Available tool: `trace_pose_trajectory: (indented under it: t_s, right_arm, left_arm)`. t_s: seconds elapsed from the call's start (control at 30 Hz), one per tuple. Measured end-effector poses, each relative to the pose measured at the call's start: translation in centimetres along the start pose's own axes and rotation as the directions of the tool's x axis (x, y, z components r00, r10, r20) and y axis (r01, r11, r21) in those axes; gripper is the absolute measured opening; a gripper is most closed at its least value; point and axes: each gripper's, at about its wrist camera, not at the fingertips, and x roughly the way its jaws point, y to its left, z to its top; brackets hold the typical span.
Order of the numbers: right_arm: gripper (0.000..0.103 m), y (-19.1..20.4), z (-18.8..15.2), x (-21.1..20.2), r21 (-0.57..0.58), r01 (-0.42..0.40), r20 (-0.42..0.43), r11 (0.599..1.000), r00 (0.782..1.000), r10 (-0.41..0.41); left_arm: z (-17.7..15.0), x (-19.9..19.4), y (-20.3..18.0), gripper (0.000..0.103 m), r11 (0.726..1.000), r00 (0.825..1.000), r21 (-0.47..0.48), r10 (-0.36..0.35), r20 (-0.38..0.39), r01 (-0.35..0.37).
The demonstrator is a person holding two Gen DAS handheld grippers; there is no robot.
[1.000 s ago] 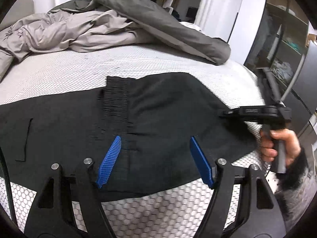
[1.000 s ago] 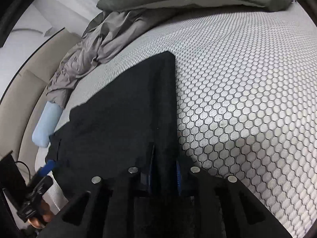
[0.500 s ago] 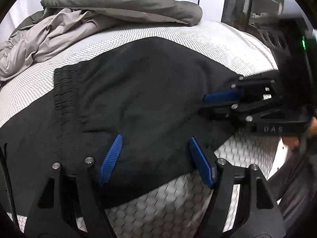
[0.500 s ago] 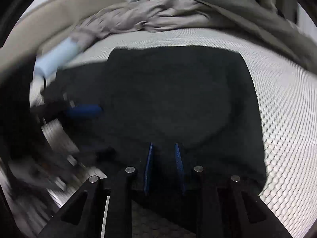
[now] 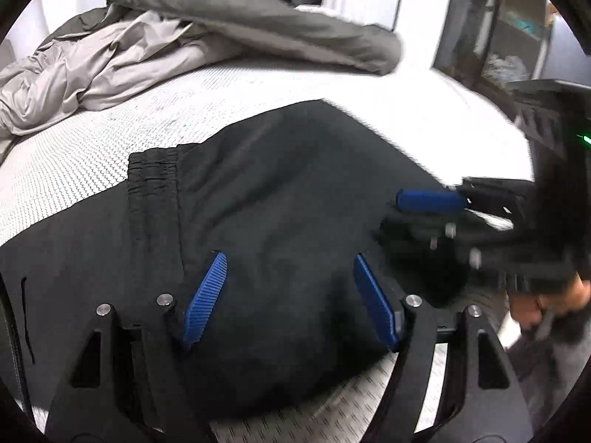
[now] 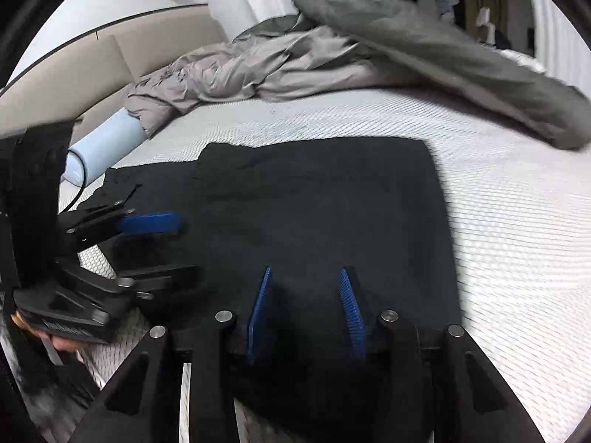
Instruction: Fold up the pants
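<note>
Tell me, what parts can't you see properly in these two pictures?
- Near edge of the black pants: right wrist view, hidden behind the right tongs, which are opening.
- Far leg end of the pants: left wrist view, cut off by the left edge.
- Shelf contents: left wrist view, blurred and small.
- Person's hand: left wrist view, blurred, mostly hidden behind the tool.

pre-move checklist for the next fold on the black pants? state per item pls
1. Right gripper released: ok, jaws opening, pads clear of the cloth beneath.
2. Left gripper free: ok, open above the pants, nothing pinched.
3. Folded layer lies flat: ok in the right wrist view, far edge straight.
4. Waistband exposed: ok, showing at the fold's left.
5. Mattress beside the pants free: ok; grey bedding sits farther back.
6. Near edge aligned: cannot tell, hidden behind the fingers.
</note>
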Motion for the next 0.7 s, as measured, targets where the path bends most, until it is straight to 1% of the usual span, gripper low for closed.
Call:
trace_pose_trajectory:
  t_s: [0.03,0.07,0.1,0.13,0.17,0.23,0.27,0.33,0.37,0.4,0.47,0.5,0.53,0.57,0.6,0.63,0.67,0.7]
  right_arm:
    - [0.039,-0.1,-0.3,1.0,-0.013,0.008,-0.027,1.0,1.0,-0.008]
    - [0.039,0.0,-0.3,2.3,-0.041,0.038,-0.063,0.998,0.997,-0.041]
    - [0.038,0.3,-0.4,2.9,-0.064,0.061,-0.071,0.996,0.995,-0.065]
    - [0.038,0.2,-0.6,3.0,-0.119,0.114,-0.063,0.986,0.991,-0.122]
    - [0.038,-0.1,-1.0,2.5,-0.145,0.174,-0.051,0.974,0.982,-0.183]
    - [0.038,-2.1,-1.8,0.9,-0.143,0.279,-0.039,0.95,0.957,-0.287]
    - [0.038,-3.1,-2.3,0.5,-0.124,0.302,-0.043,0.945,0.95,-0.31]
    - [0.039,-4.4,-2.4,-0.3,-0.049,0.277,-0.044,0.96,0.959,-0.279]
    - [0.039,-4.5,-2.3,-0.7,-0.032,0.268,-0.04,0.963,0.962,-0.269]
    - [0.039,-4.6,-1.6,-1.3,-0.01,0.237,-0.024,0.972,0.971,-0.237]
    - [0.039,-3.4,-0.5,-2.1,0.014,0.162,0.03,0.987,0.986,-0.163]
    - [0.041,-2.8,0.2,-2.1,0.011,0.141,0.039,0.99,0.989,-0.142]
    - [0.042,-2.5,0.7,-2.0,0.002,0.132,0.041,0.991,0.99,-0.132]
    - [0.043,-2.0,1.5,-1.3,-0.01,0.122,0.03,0.993,0.992,-0.121]
    - [0.043,-1.9,1.8,-0.7,-0.013,0.11,0.014,0.994,0.994,-0.11]
    - [0.043,-1.7,2.4,1.0,-0.003,0.078,-0.026,0.997,0.997,-0.078]
    - [0.043,-2.2,1.7,1.2,0.005,0.062,-0.05,0.998,0.997,-0.061]
    - [0.043,-2.3,1.8,2.8,0.005,0.06,-0.098,0.998,0.993,-0.059]
  left_arm:
    - [0.5,1.1,0.4,0.068,1.0,1.0,-0.007,0.007,-0.029,-0.008]
    - [0.5,1.8,0.9,0.067,1.0,0.999,-0.011,0.008,-0.046,-0.008]
    - [0.7,2.1,1.2,0.067,1.0,0.999,-0.006,0.002,-0.045,-0.002]
    - [0.7,2.0,1.5,0.067,1.0,0.999,-0.004,-0.003,-0.042,0.003]
    - [0.6,1.7,1.9,0.067,1.0,0.999,-0.01,-0.013,-0.042,0.013]
    - [0.3,1.2,2.5,0.067,1.0,0.999,-0.013,-0.021,-0.031,0.021]
    - [0.0,1.0,2.6,0.067,1.0,0.999,-0.005,-0.022,-0.027,0.022]
    - [-0.2,0.8,2.6,0.067,1.0,1.0,0.004,0.008,-0.024,-0.008]
    - [-0.1,0.5,2.5,0.067,1.0,1.0,-0.001,0.012,-0.021,-0.012]
    - [-0.1,0.1,2.5,0.067,1.0,1.0,-0.013,0.006,-0.016,-0.006]
    - [0.9,-0.9,2.5,0.067,0.999,0.999,-0.039,-0.015,0.028,0.016]
    - [1.5,-1.1,2.4,0.067,0.999,0.999,-0.035,0.001,0.05,0.001]
    - [2.2,-0.7,2.4,0.067,0.999,0.998,-0.033,0.028,0.05,-0.026]
    - [2.8,0.0,2.7,0.067,0.998,0.999,-0.041,0.041,0.034,-0.04]
    - [3.2,0.8,3.0,0.067,0.998,0.999,-0.056,0.036,0.015,-0.035]
    - [3.4,1.8,3.5,0.067,0.997,1.0,-0.078,0.021,-0.013,-0.022]
    - [3.5,2.8,3.8,0.067,0.996,0.999,-0.087,0.02,-0.035,-0.023]
    - [3.5,3.2,3.7,0.067,0.997,0.999,-0.071,0.031,-0.041,-0.034]
